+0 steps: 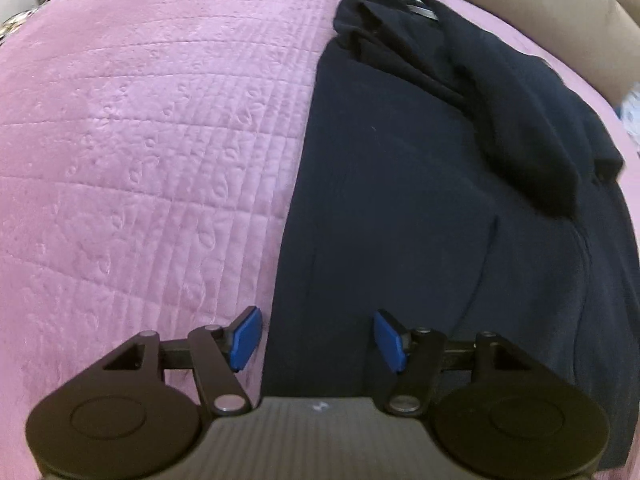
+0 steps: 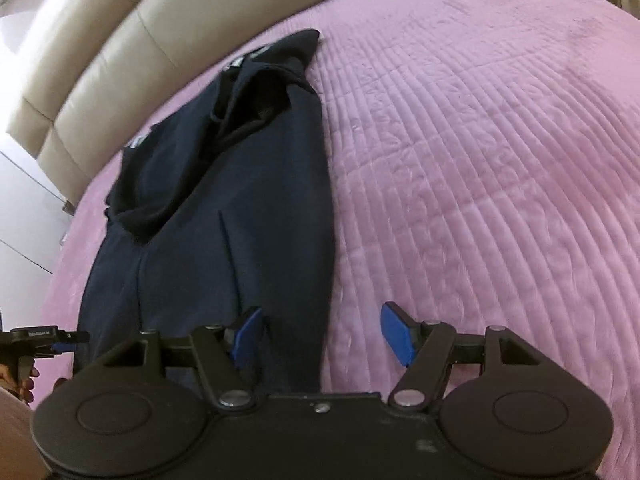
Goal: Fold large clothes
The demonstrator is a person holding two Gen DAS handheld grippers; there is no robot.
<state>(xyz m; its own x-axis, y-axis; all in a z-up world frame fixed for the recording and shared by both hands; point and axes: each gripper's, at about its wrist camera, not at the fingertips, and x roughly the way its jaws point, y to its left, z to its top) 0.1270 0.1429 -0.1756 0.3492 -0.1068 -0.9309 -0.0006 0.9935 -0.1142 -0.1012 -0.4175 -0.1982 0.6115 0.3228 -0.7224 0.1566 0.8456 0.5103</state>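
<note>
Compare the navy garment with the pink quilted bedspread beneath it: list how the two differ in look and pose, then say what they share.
The navy garment is dark and plain; the pink bedspread is pale, stitched in ribs and motifs. The garment is a narrow folded strip with a bunched far end; the bedspread is spread wide and flat. The garment lies on top; the bedspread carries it. Both are soft fabric, lying untouched by either gripper.

Soft, even indoor light, slight motion blur, strong fisheye bending toward dark corners.

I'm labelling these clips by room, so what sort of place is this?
Most likely a bedroom: a quilted pink bedspread covers a bed, a padded beige headboard runs behind it, and a dark garment lies spread for folding.
</note>
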